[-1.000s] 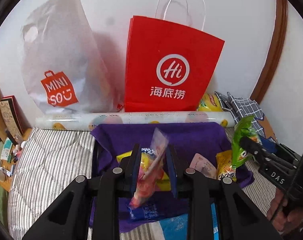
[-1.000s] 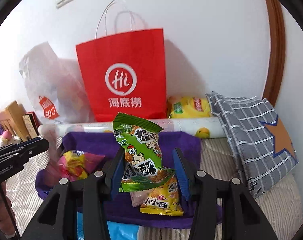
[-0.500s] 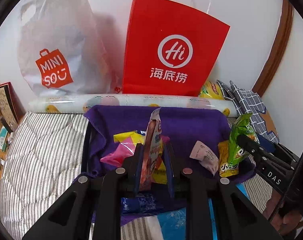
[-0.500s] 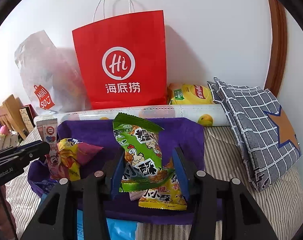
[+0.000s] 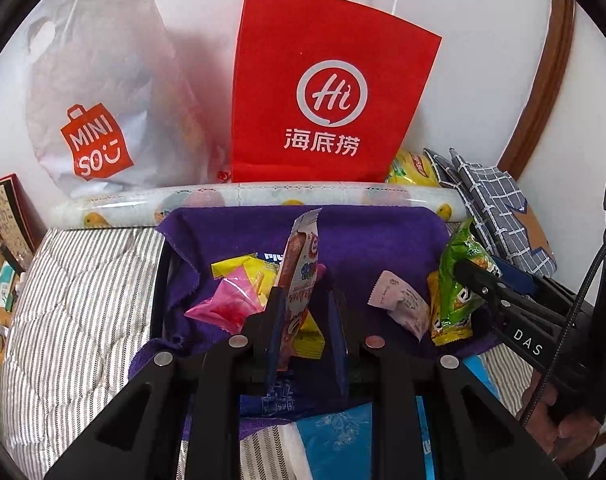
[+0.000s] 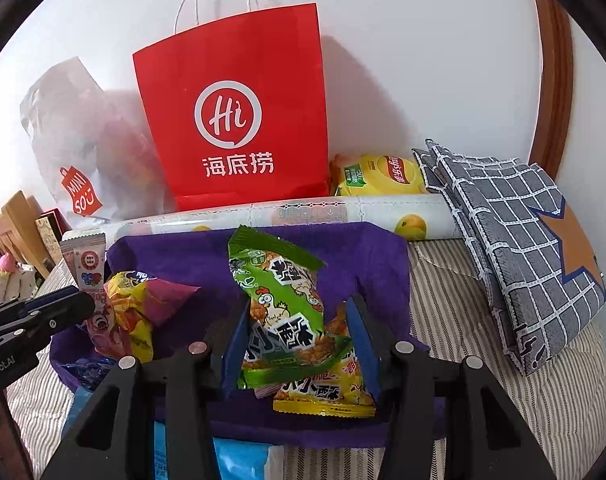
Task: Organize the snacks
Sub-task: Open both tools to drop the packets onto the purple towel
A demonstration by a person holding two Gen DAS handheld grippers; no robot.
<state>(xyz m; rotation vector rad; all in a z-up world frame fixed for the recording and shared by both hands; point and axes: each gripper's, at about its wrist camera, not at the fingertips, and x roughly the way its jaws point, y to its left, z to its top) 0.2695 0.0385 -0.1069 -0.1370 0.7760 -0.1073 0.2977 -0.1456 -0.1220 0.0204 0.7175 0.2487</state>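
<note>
Purple cloth (image 5: 383, 236) on the bed, holding loose snacks: left gripper (image 5: 305, 320) clamps a wafer pack (image 5: 299, 276) upright, right gripper (image 6: 299, 344) grips a green pack (image 6: 279, 300), both raised above the cloth's middle, presumably for sorting.

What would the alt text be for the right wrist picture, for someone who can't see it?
The right gripper holds a green snack packet upright over a purple cloth spread on a striped bed. Behind stand a red paper bag and a white plastic bag against the wall; the left gripper enters at the left edge.
</note>
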